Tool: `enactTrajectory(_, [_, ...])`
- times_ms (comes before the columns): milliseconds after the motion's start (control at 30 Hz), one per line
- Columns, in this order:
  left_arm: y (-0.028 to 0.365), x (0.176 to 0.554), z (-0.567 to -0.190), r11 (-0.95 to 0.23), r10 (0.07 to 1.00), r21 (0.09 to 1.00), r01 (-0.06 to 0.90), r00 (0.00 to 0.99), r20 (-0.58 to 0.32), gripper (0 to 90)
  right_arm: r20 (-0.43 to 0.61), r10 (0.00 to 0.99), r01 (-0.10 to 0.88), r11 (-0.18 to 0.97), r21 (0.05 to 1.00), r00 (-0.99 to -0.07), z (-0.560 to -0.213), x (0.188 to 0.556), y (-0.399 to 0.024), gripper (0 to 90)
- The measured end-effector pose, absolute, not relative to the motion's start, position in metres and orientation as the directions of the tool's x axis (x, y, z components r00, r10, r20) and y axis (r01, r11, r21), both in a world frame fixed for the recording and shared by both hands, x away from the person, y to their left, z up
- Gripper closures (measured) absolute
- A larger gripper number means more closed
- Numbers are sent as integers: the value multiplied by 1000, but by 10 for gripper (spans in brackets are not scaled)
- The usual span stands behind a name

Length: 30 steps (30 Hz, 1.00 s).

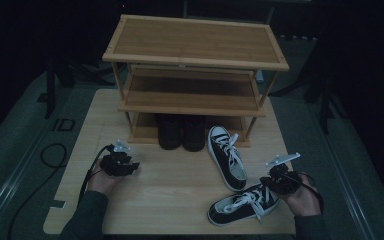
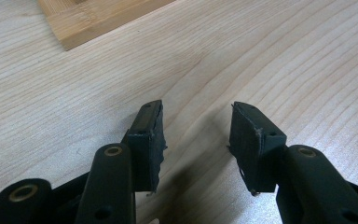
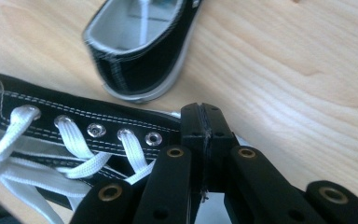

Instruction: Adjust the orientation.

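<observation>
at the lower right of the high view, the black canvas sneaker with white laces and a white rubber sole point(image 1: 244, 203) lies on the pale wooden table point(image 1: 170, 190), long axis slanting, toe toward the lower left, heel up right at the right gripper point(image 1: 278, 181). its jaws are pressed together at the heel edge; whether they pinch the canvas cannot be told. a matching second black sneaker point(image 1: 226, 157) lies just beside, toe toward the three-tier bamboo shoe rack point(image 1: 195, 55), where two dark boots point(image 1: 182, 132) stand low. the left gripper point(image 2: 196, 133) hovers half wide over bare wood, nothing between its jaws.
</observation>
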<state>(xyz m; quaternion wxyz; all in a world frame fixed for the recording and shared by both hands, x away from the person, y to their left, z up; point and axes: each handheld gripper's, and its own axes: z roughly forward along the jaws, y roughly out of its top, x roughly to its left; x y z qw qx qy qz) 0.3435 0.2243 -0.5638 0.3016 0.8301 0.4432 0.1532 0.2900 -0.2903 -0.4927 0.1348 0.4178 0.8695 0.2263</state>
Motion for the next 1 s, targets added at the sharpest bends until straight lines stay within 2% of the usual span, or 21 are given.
enactTrajectory(500, [224, 344, -564, -424, 829, 636, 645, 560, -15, 552, -123, 825, 677, 528, 513, -551, -490, 328, -291, 895])
enactTrajectory(733, [224, 343, -564, -423, 830, 637, 644, 558, -13, 552, -102, 827, 673, 515, 531, -553, -493, 350, -289, 895])
enactTrajectory(1000, [224, 344, -564, -419, 830, 640, 644, 558, -17, 553, -147, 816, 644, 539, 542, -559, -489, 374, -276, 895])
